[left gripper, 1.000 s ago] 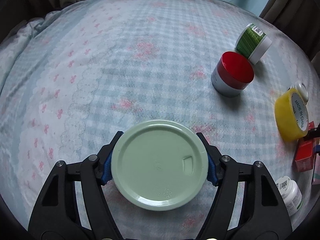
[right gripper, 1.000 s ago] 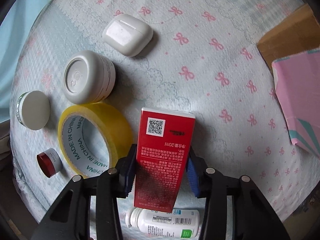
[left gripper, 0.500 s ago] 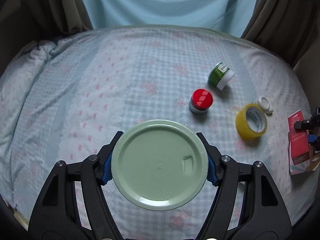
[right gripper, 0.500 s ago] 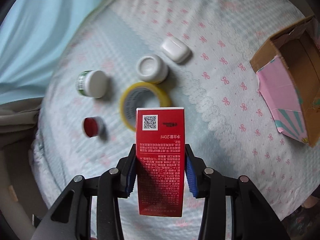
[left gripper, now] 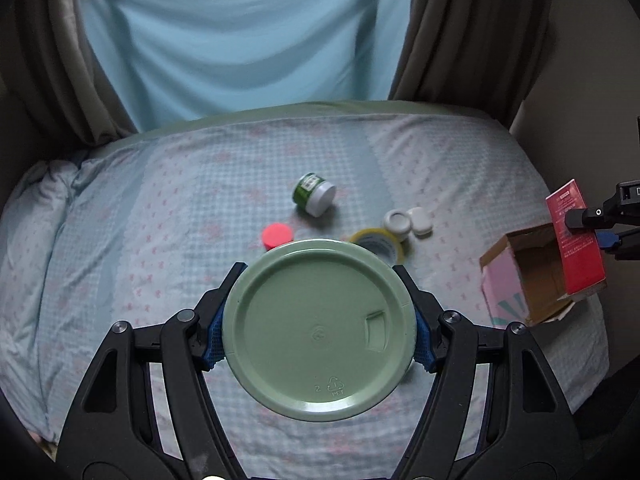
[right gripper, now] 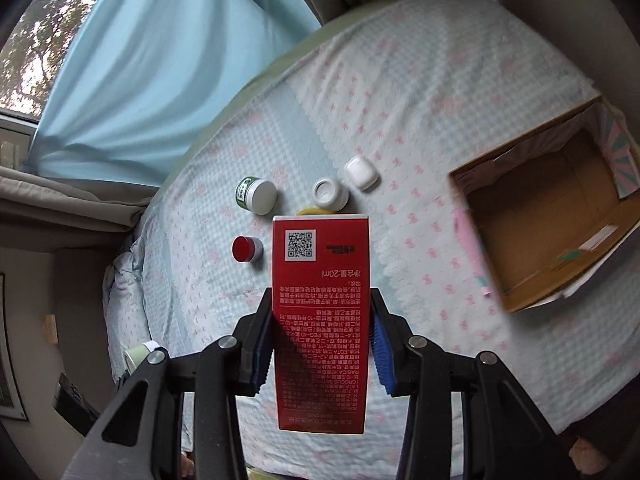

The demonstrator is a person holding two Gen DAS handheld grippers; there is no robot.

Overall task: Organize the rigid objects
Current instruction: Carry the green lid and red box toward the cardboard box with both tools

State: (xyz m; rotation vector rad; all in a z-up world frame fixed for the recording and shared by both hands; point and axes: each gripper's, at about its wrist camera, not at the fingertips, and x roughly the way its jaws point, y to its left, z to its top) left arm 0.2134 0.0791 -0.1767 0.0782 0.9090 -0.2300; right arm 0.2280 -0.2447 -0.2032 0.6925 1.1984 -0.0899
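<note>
Red carton, pinched by right tongs, should be swung to the cardboard box at two o'clock; green lid is clamped by left tongs.

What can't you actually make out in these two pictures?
- Yellow tape roll: mostly hidden behind the green lid in the left view and the red box in the right view.
- Fine print on the red box: too small.
- Cardboard box: its near inside wall is hidden.

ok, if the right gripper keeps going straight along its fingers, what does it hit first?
Probably the bedspread. The right gripper, shut on the red box, points down at the bed near the tape roll, which that box mostly hides. Depth is unclear.
</note>
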